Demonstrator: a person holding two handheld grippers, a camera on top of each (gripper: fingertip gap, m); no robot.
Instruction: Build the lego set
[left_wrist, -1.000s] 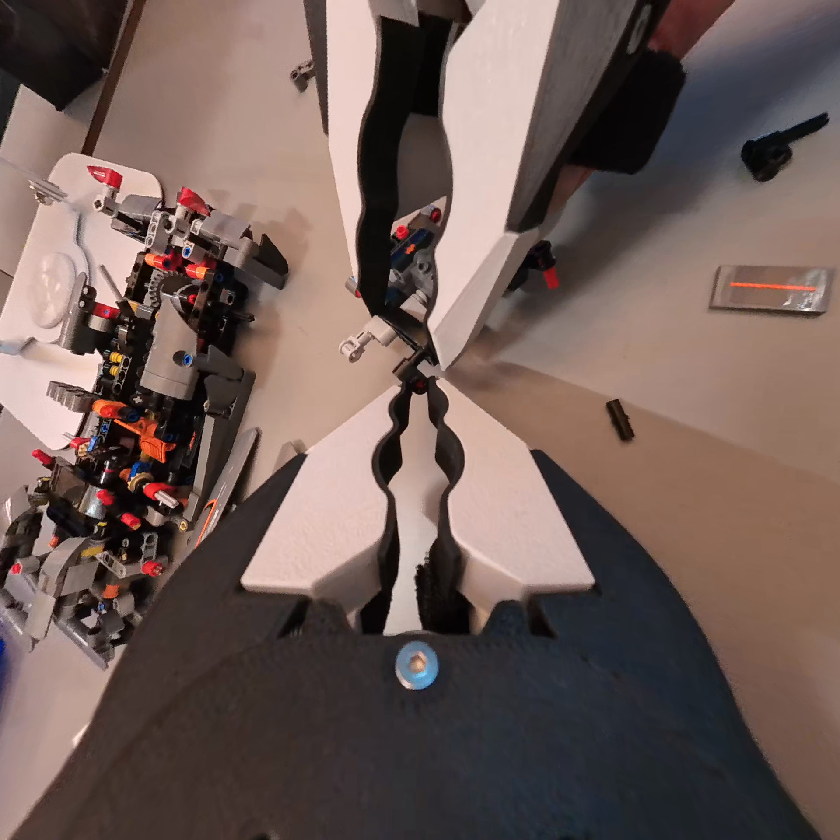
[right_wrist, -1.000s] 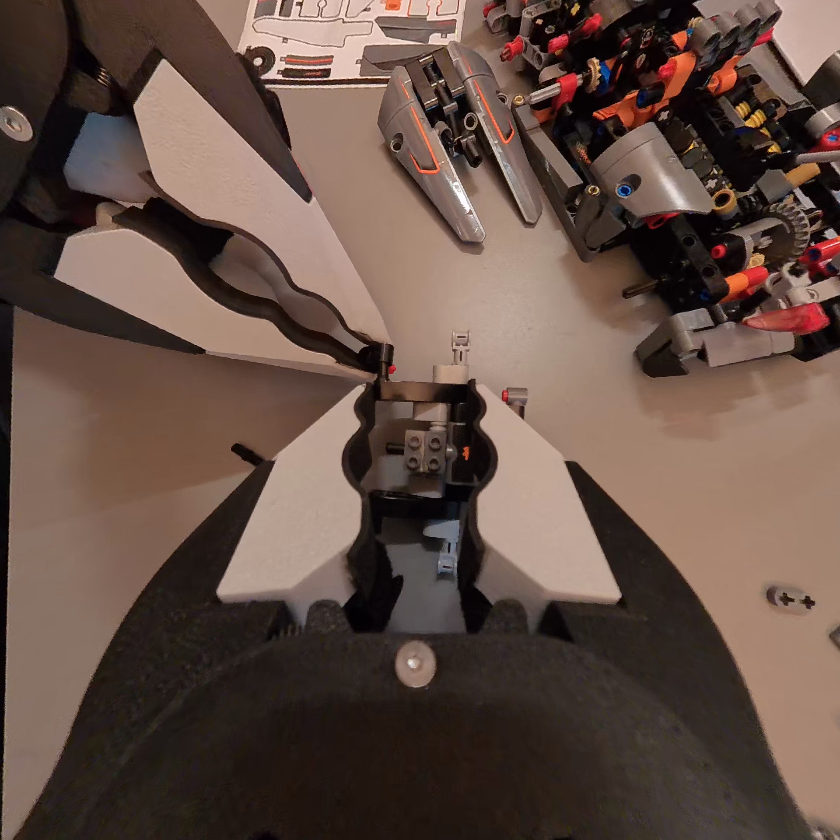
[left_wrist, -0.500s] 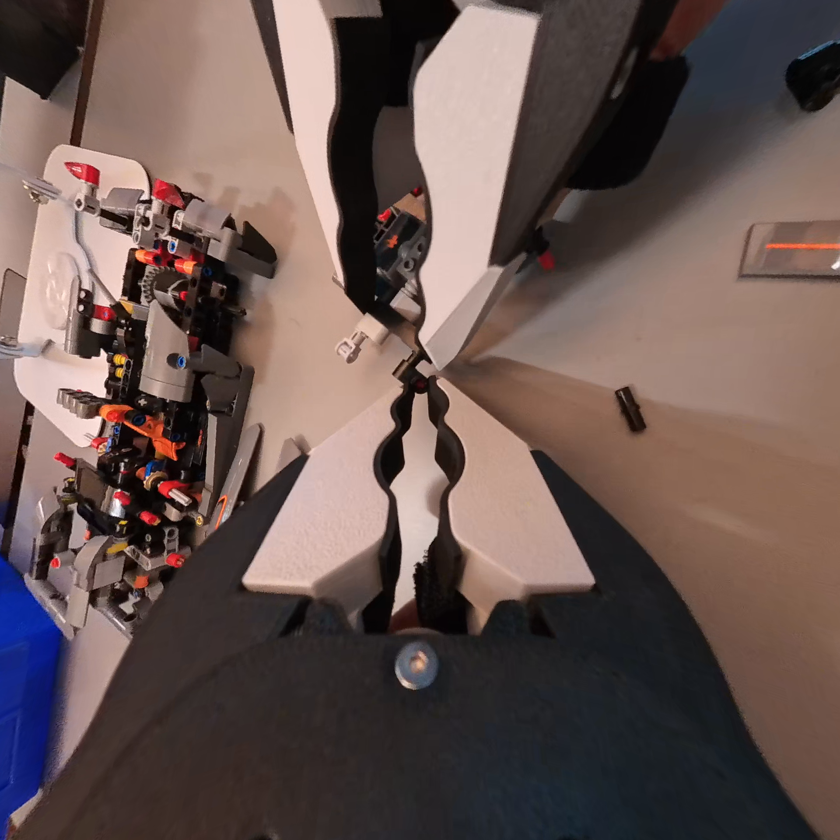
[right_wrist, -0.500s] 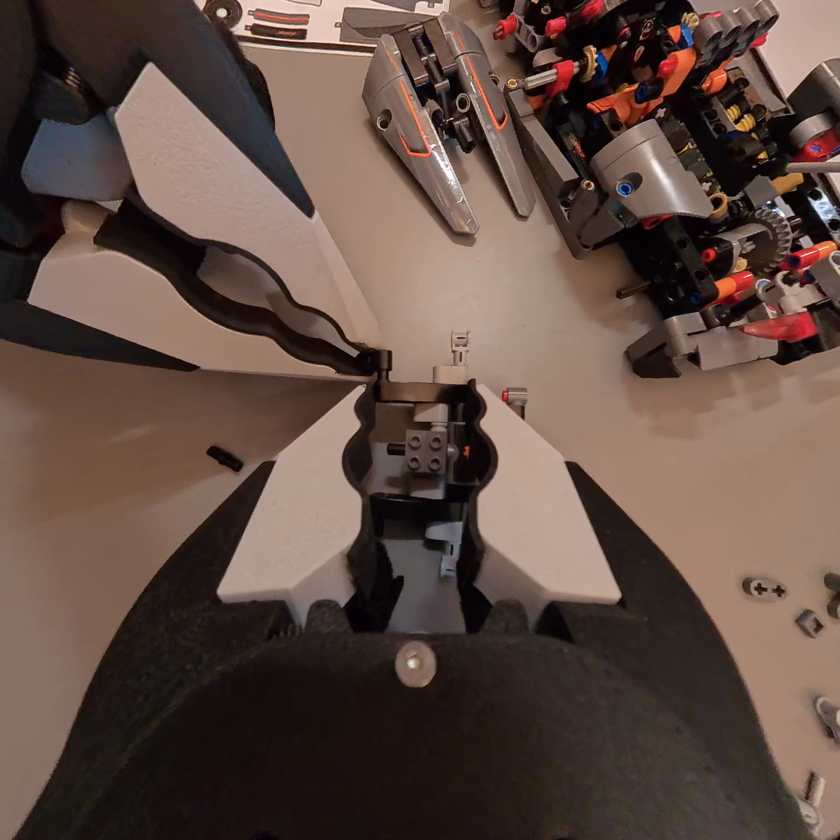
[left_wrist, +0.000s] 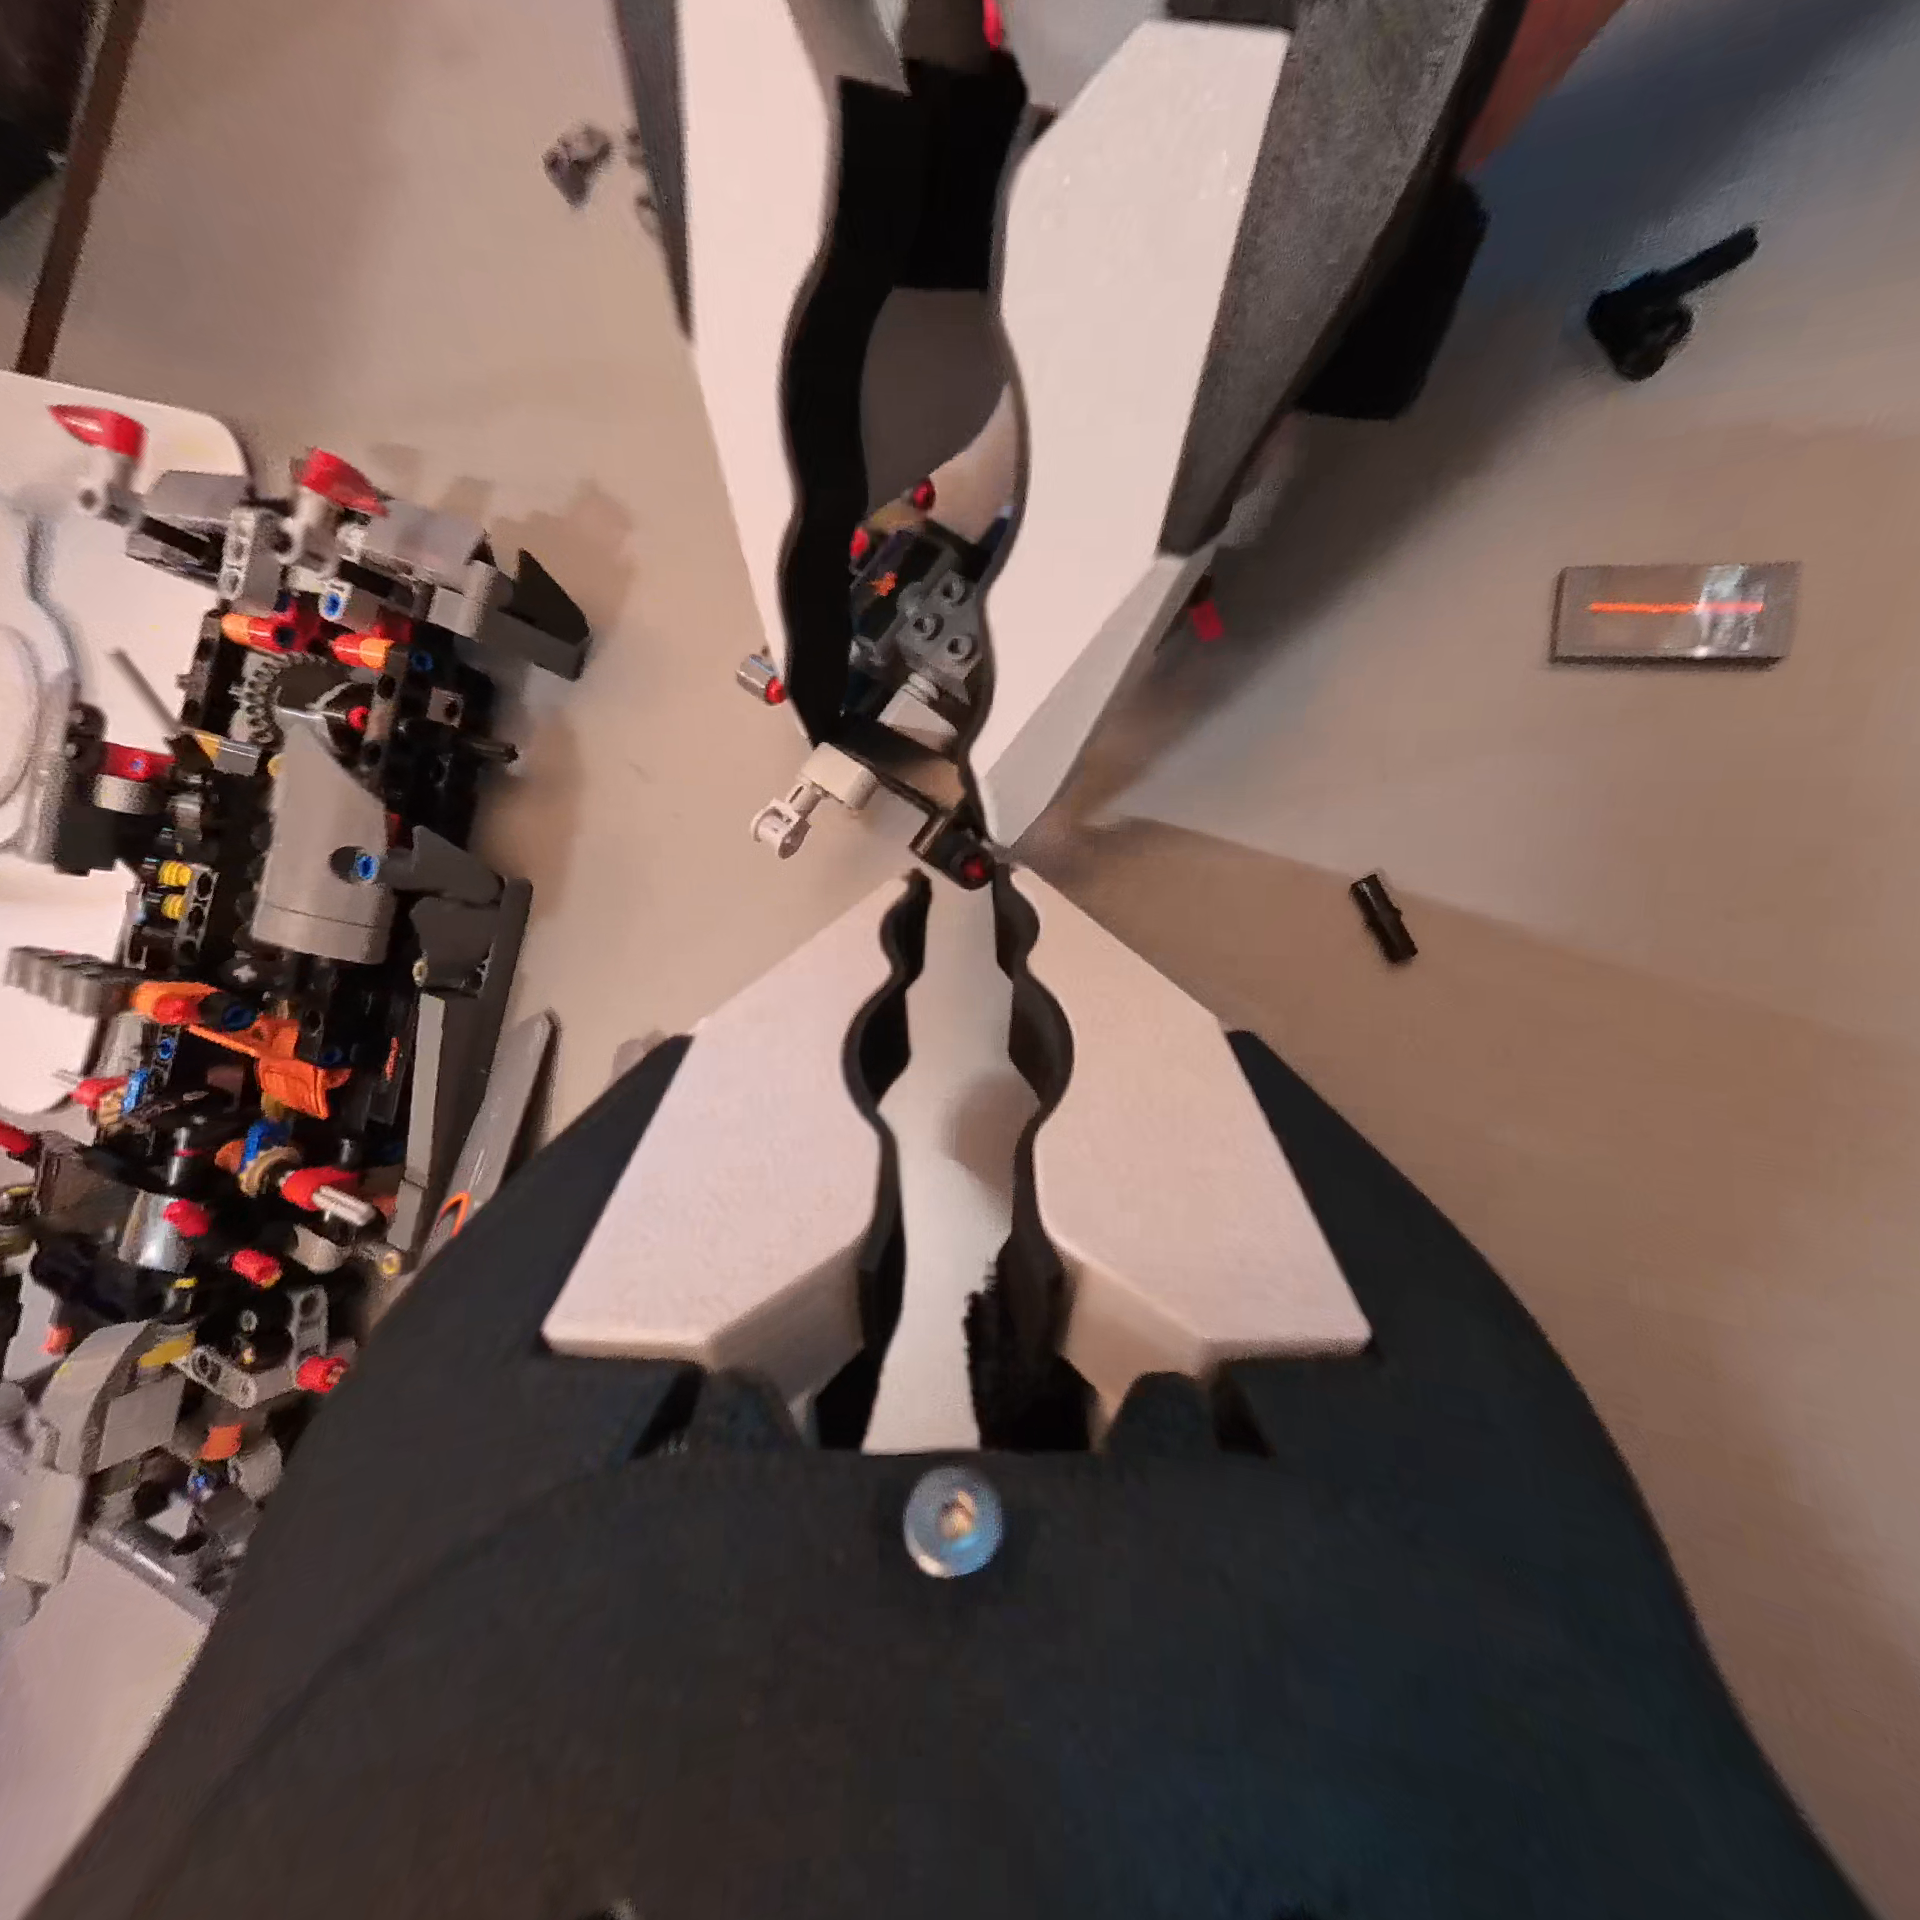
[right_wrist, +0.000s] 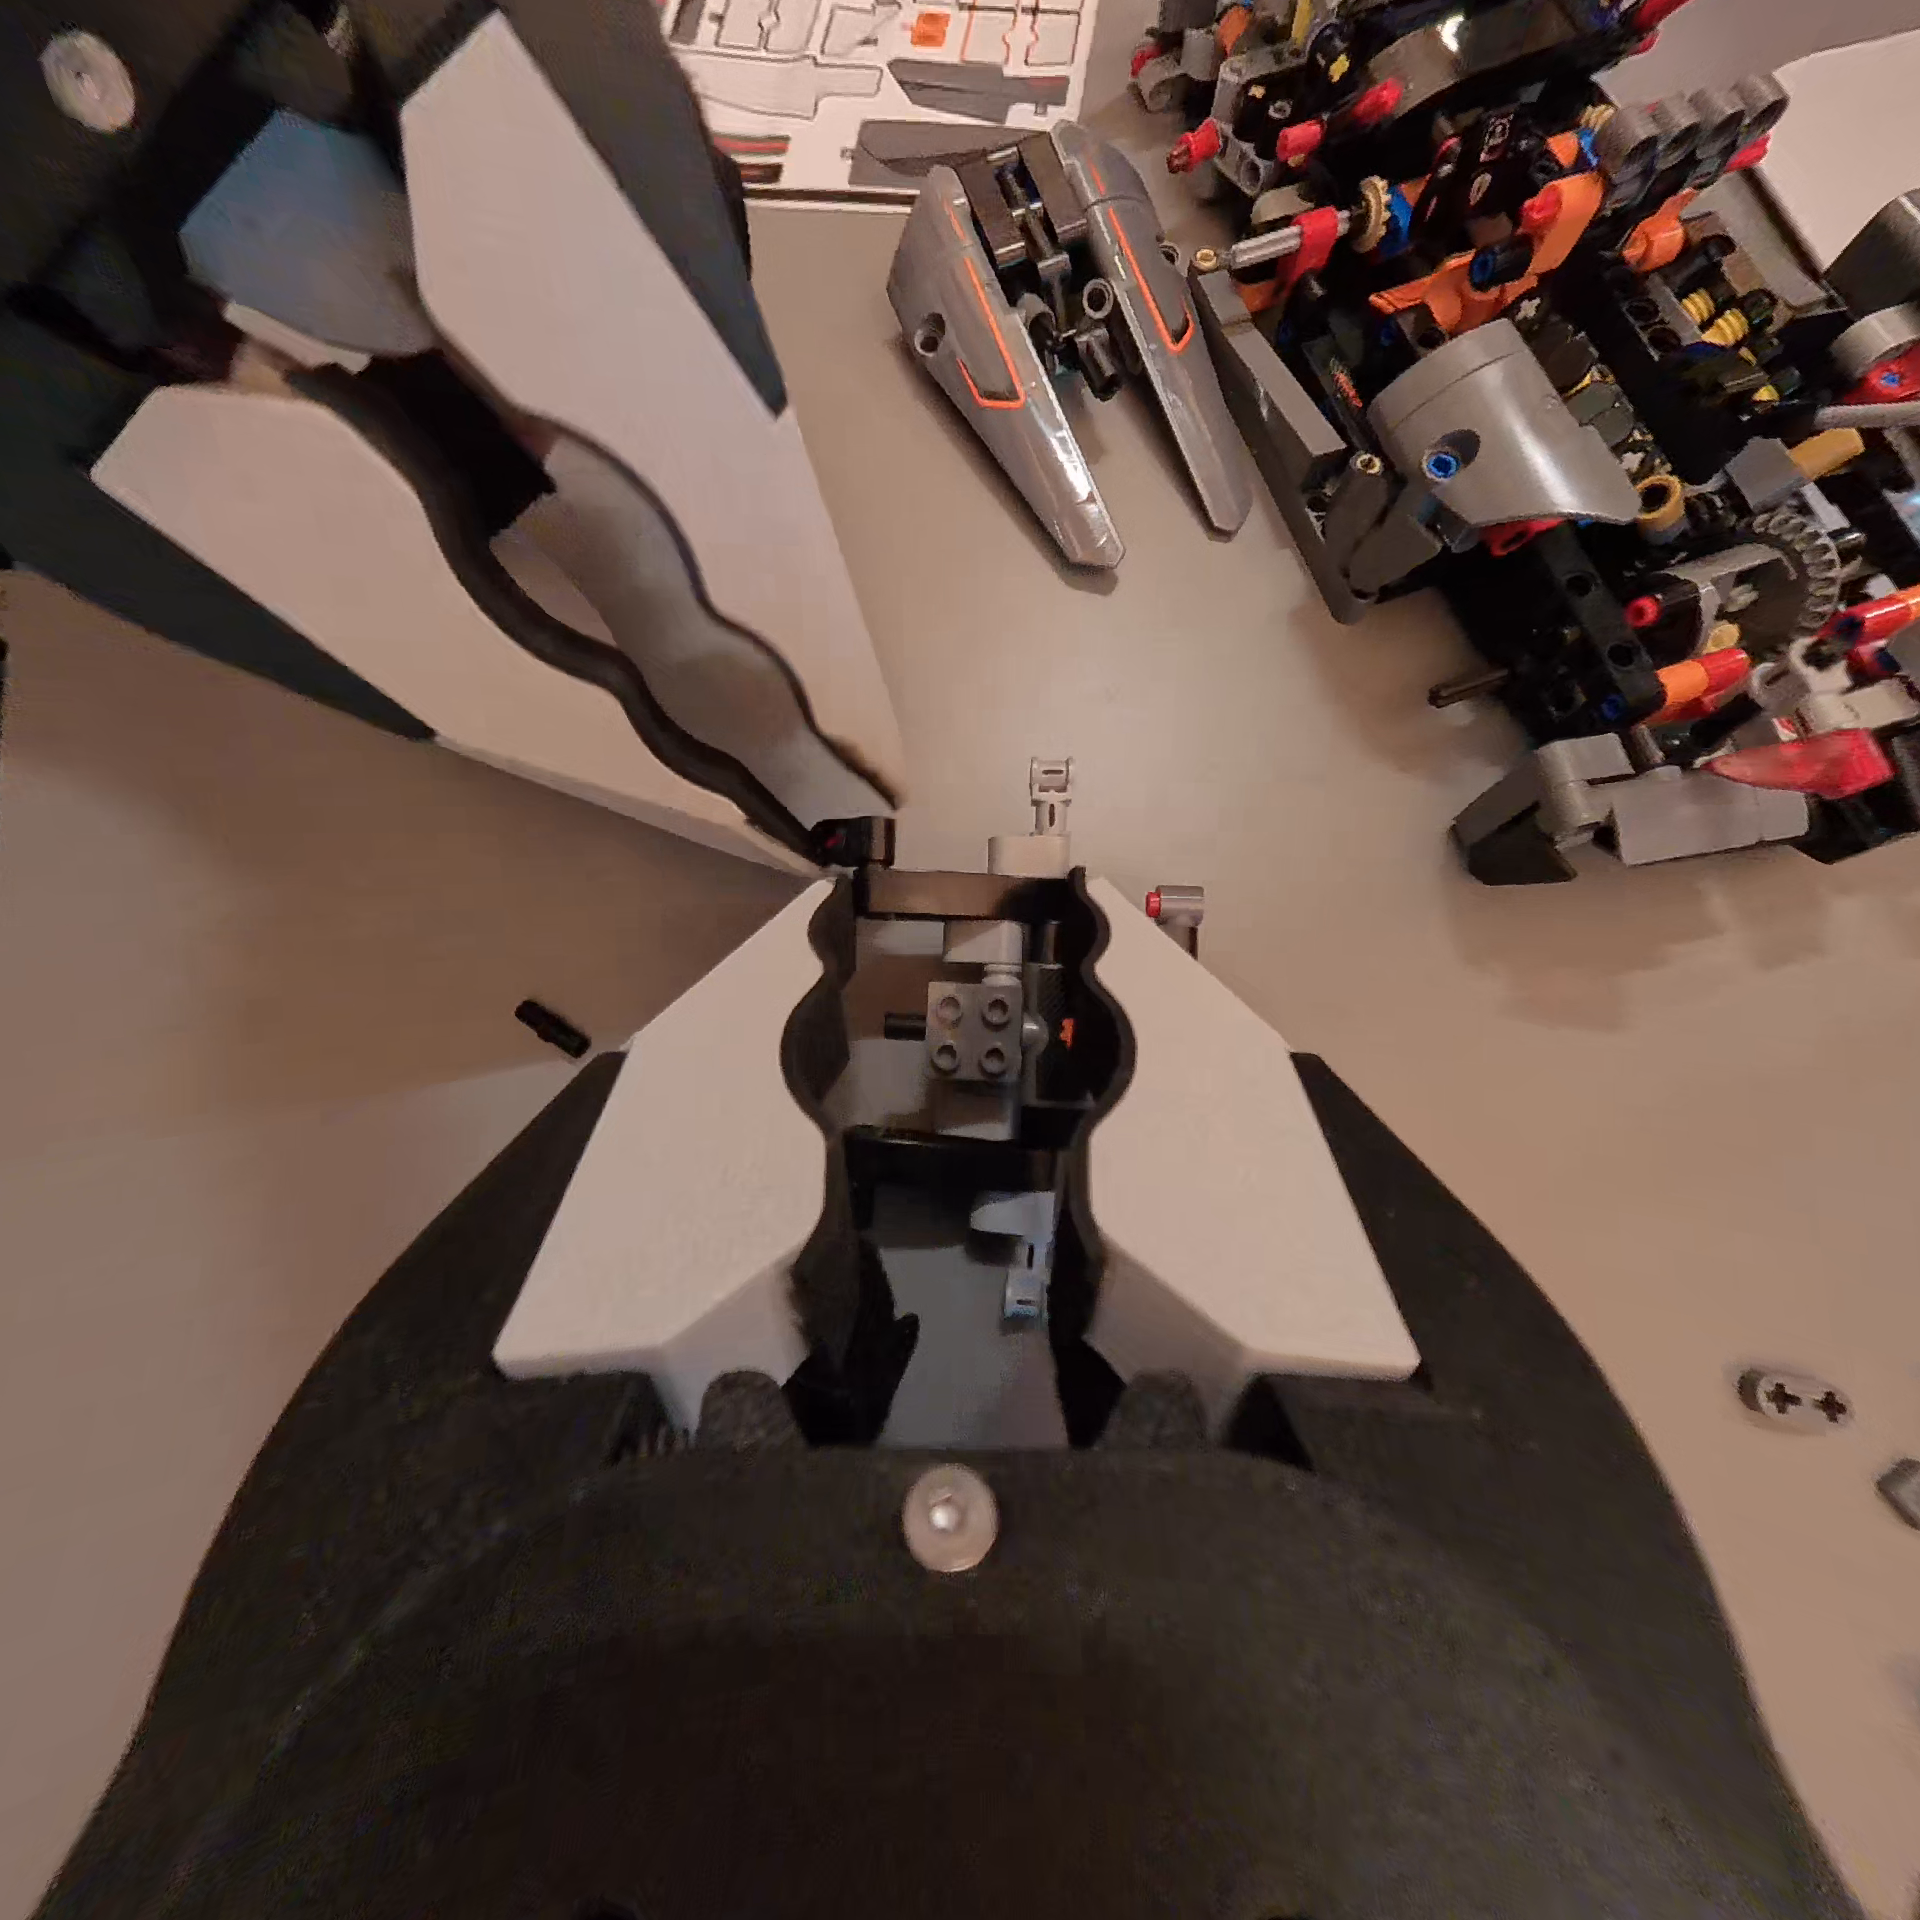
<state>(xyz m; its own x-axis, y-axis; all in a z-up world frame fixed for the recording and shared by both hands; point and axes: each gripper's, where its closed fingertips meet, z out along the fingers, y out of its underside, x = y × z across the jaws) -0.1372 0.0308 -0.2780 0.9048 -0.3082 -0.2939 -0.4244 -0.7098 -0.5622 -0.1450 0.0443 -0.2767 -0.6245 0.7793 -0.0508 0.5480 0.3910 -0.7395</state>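
Note:
My right gripper (right_wrist: 961, 894) is shut on a small black-and-grey sub-assembly (right_wrist: 971, 1029) with a grey four-stud brick on it, held above the table. It also shows in the left wrist view (left_wrist: 914, 623), between the right gripper's (left_wrist: 894, 769) white fingers. My left gripper (left_wrist: 958, 883) meets it tip to tip. Its jaws are nearly closed on a small black connector with a red pin (left_wrist: 954, 850) at the corner of the sub-assembly's frame. The left gripper (right_wrist: 847, 826) comes in from the upper left in the right wrist view. The big car model (left_wrist: 281, 831) lies at the left.
The car model (right_wrist: 1610, 416) fills the upper right of the right wrist view, with a grey panel piece with orange lines (right_wrist: 1049, 343) beside it and a printed sheet (right_wrist: 883, 83) behind. A loose black pin (left_wrist: 1382, 920), a grey striped tile (left_wrist: 1673, 613) and a black part (left_wrist: 1662, 301) lie on the table. My two grippers' fingertips are within a few centimetres of each other. Left tips and right tips are each some 12 centimetres from the grey striped tile (left_wrist: 1673, 613).
Both grippers have swung a little together and stay tip to tip. The left jaws look slightly wider at the connector. The sub-assembly is still in the right gripper.

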